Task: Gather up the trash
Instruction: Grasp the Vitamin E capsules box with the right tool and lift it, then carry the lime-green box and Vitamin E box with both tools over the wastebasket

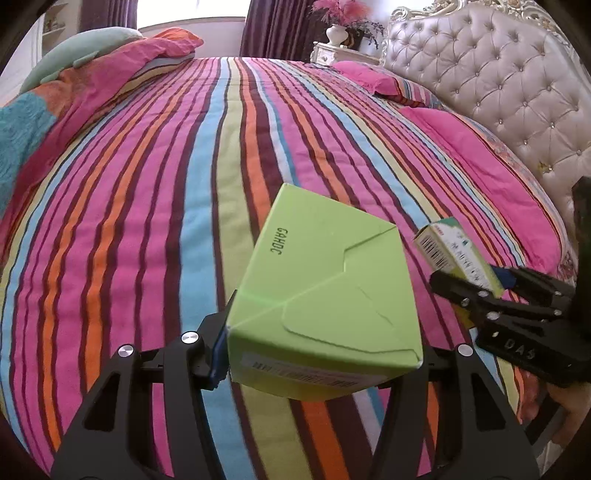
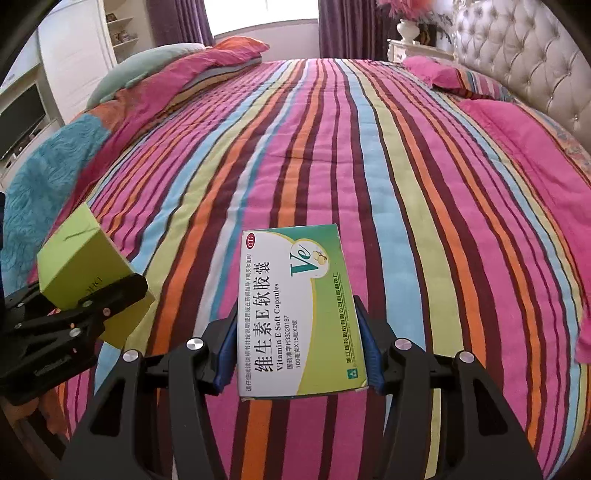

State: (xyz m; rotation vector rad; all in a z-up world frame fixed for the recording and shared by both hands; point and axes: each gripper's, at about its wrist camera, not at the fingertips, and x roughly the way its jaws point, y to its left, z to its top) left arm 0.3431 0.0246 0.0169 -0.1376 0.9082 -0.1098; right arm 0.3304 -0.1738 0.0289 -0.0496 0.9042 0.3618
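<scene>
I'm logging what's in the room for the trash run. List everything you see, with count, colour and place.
green box: 1, lime green, held in the left gripper above the bed
vitamin E box: 1, white and green, held in the right gripper
bedspread: 1, multicolour stripes, covering the bed
pink pillows: 2, by the headboard
headboard: 1, pale tufted, right
vase: 1, white, on the nightstand
left gripper: 1, black
right gripper: 1, black

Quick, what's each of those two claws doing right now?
Left gripper: shut on the green box.
Right gripper: shut on the vitamin box.
</scene>
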